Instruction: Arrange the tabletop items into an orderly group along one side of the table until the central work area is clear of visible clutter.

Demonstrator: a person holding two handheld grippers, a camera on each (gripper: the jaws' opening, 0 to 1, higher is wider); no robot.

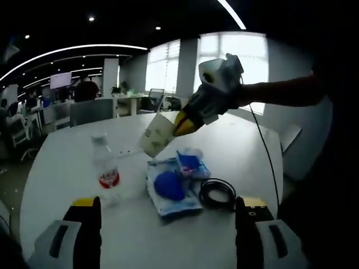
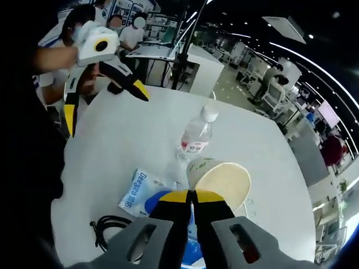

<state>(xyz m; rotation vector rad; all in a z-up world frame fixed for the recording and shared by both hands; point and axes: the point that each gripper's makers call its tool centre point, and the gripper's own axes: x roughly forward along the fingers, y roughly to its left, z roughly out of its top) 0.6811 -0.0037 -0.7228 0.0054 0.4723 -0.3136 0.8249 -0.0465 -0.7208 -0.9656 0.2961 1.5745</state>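
Paper cup: pinched by its rim in right gripper, lifted and tilted above table
Left gripper: jaws spread wide, holding nothing
Below cup: blue packets, black cable, water bottle just beside
Risk: thin rim may buckle or slip from pinch; swinging cup may topple upright bottle

bottle, packets, cable crowd centre

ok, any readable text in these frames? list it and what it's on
"Deeyeo", roughly, in blue letters on the wipes pack; the letters are small, so the spelling is uncertain.
Bottle label: red and white, too blurred to read.
Cup, shut in the right gripper: print too small to read.
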